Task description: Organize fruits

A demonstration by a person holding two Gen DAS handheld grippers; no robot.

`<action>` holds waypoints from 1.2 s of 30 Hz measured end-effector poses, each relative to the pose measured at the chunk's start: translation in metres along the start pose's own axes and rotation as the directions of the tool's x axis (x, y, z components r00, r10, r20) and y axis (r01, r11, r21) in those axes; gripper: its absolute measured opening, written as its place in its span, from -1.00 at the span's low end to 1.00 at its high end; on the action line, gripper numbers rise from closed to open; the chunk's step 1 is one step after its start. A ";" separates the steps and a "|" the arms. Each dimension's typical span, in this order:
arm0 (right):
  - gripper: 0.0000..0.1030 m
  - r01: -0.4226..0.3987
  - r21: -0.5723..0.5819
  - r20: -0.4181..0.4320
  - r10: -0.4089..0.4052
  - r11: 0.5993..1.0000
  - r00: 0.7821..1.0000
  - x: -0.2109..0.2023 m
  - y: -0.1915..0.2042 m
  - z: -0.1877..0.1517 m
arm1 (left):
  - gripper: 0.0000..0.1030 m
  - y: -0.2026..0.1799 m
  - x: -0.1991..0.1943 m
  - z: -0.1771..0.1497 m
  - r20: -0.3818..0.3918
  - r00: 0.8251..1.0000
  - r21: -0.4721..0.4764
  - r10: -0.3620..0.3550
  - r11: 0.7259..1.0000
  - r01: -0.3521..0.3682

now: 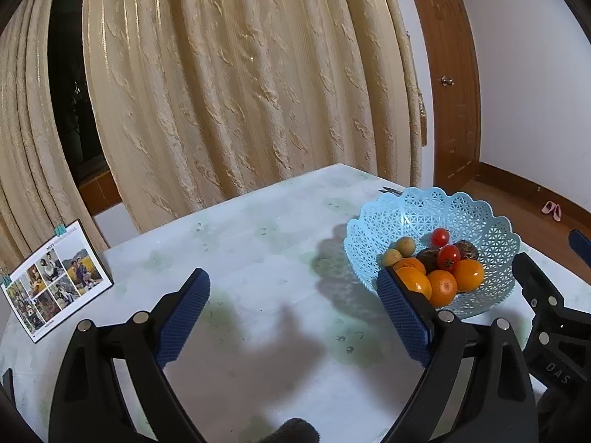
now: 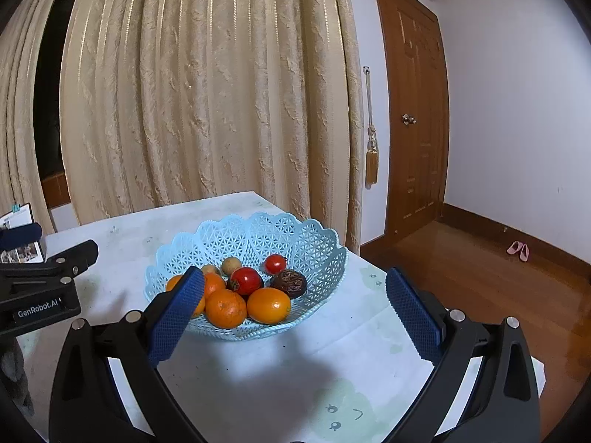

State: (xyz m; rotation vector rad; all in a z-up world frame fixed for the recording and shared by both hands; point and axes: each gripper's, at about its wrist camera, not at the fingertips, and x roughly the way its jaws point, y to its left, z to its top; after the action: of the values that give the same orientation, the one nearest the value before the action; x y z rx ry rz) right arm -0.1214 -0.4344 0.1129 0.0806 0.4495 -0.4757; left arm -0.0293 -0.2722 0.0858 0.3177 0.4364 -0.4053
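A light blue lattice basket (image 2: 314, 243) stands on the white table; it also shows in the left wrist view (image 1: 491, 229) at the right. It holds several oranges (image 2: 226, 308), two red tomatoes (image 2: 246, 280), two dark dates (image 2: 290, 283) and two small tan fruits (image 2: 229, 265). My left gripper (image 1: 293, 304) is open and empty over bare table, left of the basket. My right gripper (image 2: 293, 304) is open and empty just in front of the basket, its left finger overlapping the basket's near left rim.
A photo card (image 1: 55, 278) stands at the table's left edge. Cream curtains hang behind the table. The table's right edge (image 2: 376, 269) drops to a wooden floor with a brown door (image 2: 413, 110) and pink slippers (image 2: 519, 251).
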 end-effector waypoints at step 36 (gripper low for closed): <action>0.94 0.010 -0.048 -0.009 -0.010 0.999 1.000 0.000 0.005 -0.001 | 0.79 -0.008 0.000 -0.004 -0.004 0.999 0.044 0.038 0.998 -0.037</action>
State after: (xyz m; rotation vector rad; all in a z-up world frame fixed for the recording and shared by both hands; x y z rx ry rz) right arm -0.1191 -0.4297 0.1118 0.0347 0.4706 -0.4741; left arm -0.0345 -0.2780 0.0805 0.3688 0.4264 -0.3778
